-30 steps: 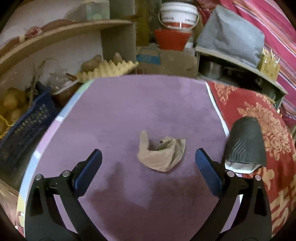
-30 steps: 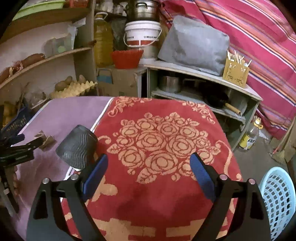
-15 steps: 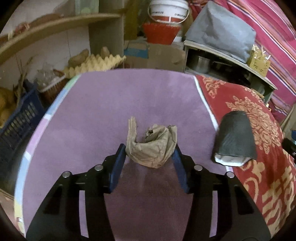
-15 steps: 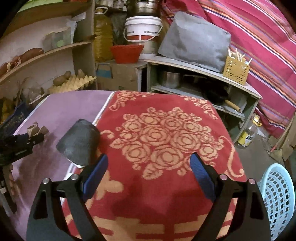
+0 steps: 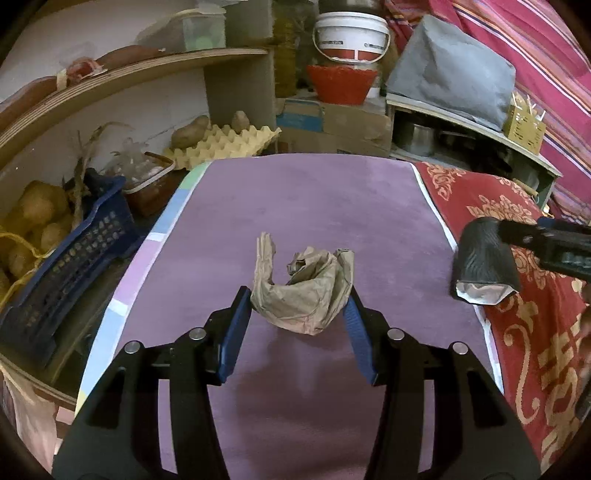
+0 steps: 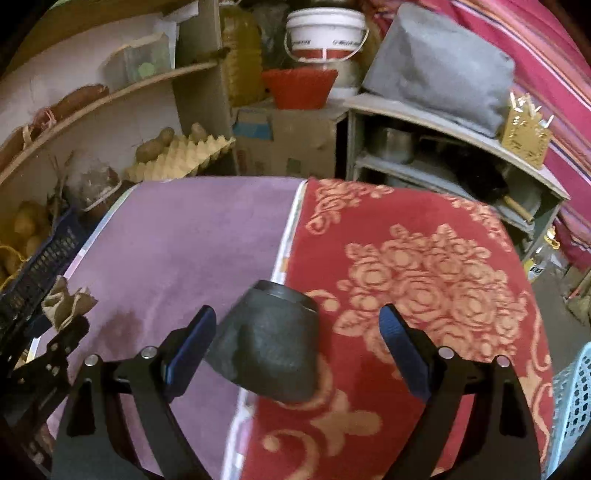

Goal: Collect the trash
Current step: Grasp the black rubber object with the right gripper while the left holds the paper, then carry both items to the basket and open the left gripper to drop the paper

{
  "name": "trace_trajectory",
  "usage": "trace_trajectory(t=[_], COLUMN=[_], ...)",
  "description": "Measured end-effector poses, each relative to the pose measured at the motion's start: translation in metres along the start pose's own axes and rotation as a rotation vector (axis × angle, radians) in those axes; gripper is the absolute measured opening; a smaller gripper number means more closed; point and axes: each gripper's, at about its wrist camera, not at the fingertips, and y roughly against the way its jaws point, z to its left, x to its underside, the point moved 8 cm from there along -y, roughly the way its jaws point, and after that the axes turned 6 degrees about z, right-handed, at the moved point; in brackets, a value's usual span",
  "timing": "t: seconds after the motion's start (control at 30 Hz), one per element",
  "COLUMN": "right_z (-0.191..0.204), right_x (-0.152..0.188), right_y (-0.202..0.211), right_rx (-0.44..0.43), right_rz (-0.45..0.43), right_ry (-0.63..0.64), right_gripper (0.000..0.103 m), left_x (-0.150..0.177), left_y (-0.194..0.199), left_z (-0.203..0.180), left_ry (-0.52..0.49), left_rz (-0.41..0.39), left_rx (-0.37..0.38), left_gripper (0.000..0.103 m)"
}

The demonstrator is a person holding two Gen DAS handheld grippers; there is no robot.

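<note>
The left gripper (image 5: 297, 314) has its blue jaws clamped on a crumpled brown paper bag (image 5: 301, 286), one pad on each side; the bag hangs just above the purple mat (image 5: 314, 199), though the gap beneath it is hard to judge. In the right wrist view the same bag (image 6: 68, 301) shows only as a scrap at the left edge, with the left gripper (image 6: 55, 343) mostly cut off by the frame.

The right gripper (image 6: 297, 341) has its jaws wide apart, with a dark ribbed cup (image 6: 271, 341) lying on its side between them. The left pad is close to the cup; contact cannot be made out. The cup lies across the seam where the purple mat (image 6: 192, 236) meets the red floral mat (image 6: 424, 266). From the left wrist view, the cup (image 5: 484, 258) shows a pale open end toward the camera, and the right gripper (image 5: 554, 245) partly covers its far end.

There are two pieces of trash and two mats. One pale blue basket (image 6: 574, 402) is cut off at the lower right. Behind stand one white bucket (image 5: 351, 35) over a red bowl (image 5: 341, 83), one egg tray (image 5: 221, 146) carrying two potatoes, and one dark blue crate (image 5: 70, 254). The bucket's label is too blurred to read.
</note>
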Motion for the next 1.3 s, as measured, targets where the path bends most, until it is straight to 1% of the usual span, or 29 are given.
trace_trajectory(t=[0.07,0.13,0.2,0.27,0.33,0.4,0.43,0.47,0.53,0.57,0.6,0.8,0.93,1.03,1.13,1.23,1.3], right_z=[0.003,0.003,0.002,0.003,0.007,0.009,0.009,0.011,0.011,0.009,0.006,-0.027,-0.067,-0.1,-0.133,-0.162,-0.177], right_x=[0.004,0.009,0.014,0.016,0.018,0.02,0.02,0.02,0.02,0.02,0.019,0.019,0.028,0.042,0.06,0.079,0.091], right_y=[-0.012,-0.022,-0.029,-0.031,-0.032,-0.03,-0.029,-0.027,-0.022,-0.018,-0.014,0.032,0.078,0.112,0.142,0.165,0.173], right_rx=[0.035,0.042,-0.017,-0.033,-0.041,-0.052,-0.064,-0.077,-0.075,-0.08,-0.069,-0.041,-0.008,0.035,0.07,0.112,0.139], right_rz=[0.029,0.055,0.074,0.076,0.083,0.072,0.069,0.068,0.056,0.046,0.034,-0.065,-0.141,-0.194,-0.238,-0.273,-0.279], right_ry=[0.007,-0.006,-0.05,-0.059,-0.039,-0.026,-0.023,-0.018,-0.002,0.001,-0.001,-0.018,-0.06,-0.093,-0.129,-0.153,-0.162], right_gripper=[0.088,0.088,0.088,0.088,0.088,0.084,0.077,0.071,0.068,0.065,0.064,0.064,0.063,0.063,0.063,0.063,0.063], left_x=[0.0,0.0,-0.001,-0.001,-0.002,-0.003,-0.003,-0.004,-0.004,-0.005,-0.005,-0.01,-0.011,-0.011,-0.009,-0.007,-0.005], left_y=[0.001,0.002,0.004,0.006,0.008,0.009,0.01,0.01,0.012,0.012,0.014,0.027,0.038,0.048,0.059,0.071,0.079], left_z=[0.003,0.004,0.005,0.005,0.005,0.004,0.003,0.003,0.003,0.003,0.002,-0.011,-0.031,-0.05,-0.072,-0.095,-0.112], left_ry=[0.004,0.003,0.002,0.004,0.007,0.006,0.006,0.009,0.015,0.015,0.014,0.005,-0.023,-0.058,-0.073,-0.085,-0.102], left_rz=[-0.001,-0.002,-0.006,-0.01,-0.012,-0.015,-0.015,-0.015,-0.016,-0.016,-0.017,-0.042,-0.068,-0.095,-0.111,-0.13,-0.144], left_rx=[0.001,-0.001,-0.007,-0.008,-0.006,-0.008,-0.01,-0.01,-0.007,-0.006,-0.006,0.0,0.009,0.014,0.044,0.071,0.082], left_gripper=[0.049,0.049,0.049,0.049,0.049,0.049,0.049,0.049,0.049,0.049,0.049,0.049,0.049,0.049,0.049,0.049,0.049])
